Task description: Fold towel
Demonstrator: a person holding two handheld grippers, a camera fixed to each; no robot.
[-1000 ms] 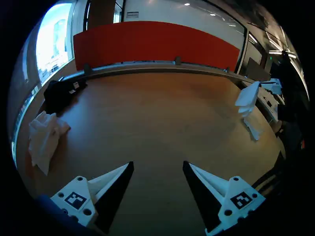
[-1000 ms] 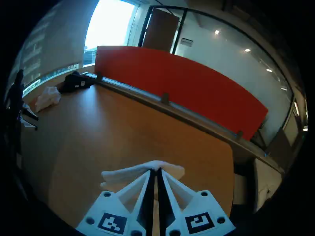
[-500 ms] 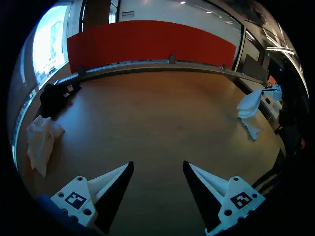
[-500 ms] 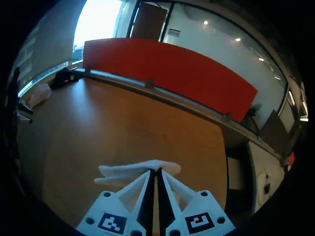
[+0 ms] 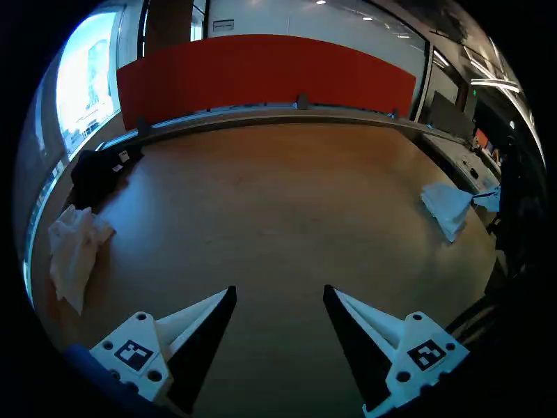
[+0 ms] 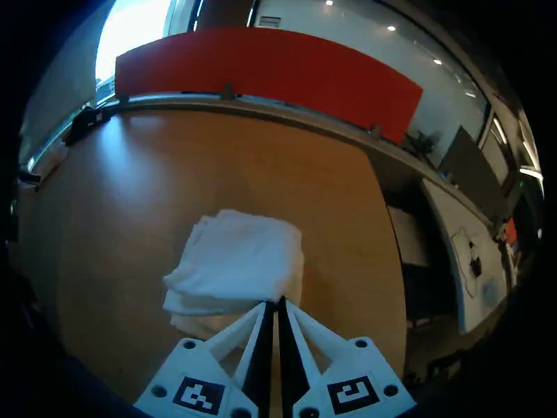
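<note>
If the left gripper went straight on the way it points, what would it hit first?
Probably the bare wooden table: the open left gripper aims at its middle. The crumpled towel and folded towel lie off to either side.

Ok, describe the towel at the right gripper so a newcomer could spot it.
Start at the wooden table before the red partition. Toward its right edge in the left gripper view lies the folded towel, pinched by the right gripper. It is a neat white stack, unlike the crumpled towel opposite.
</note>
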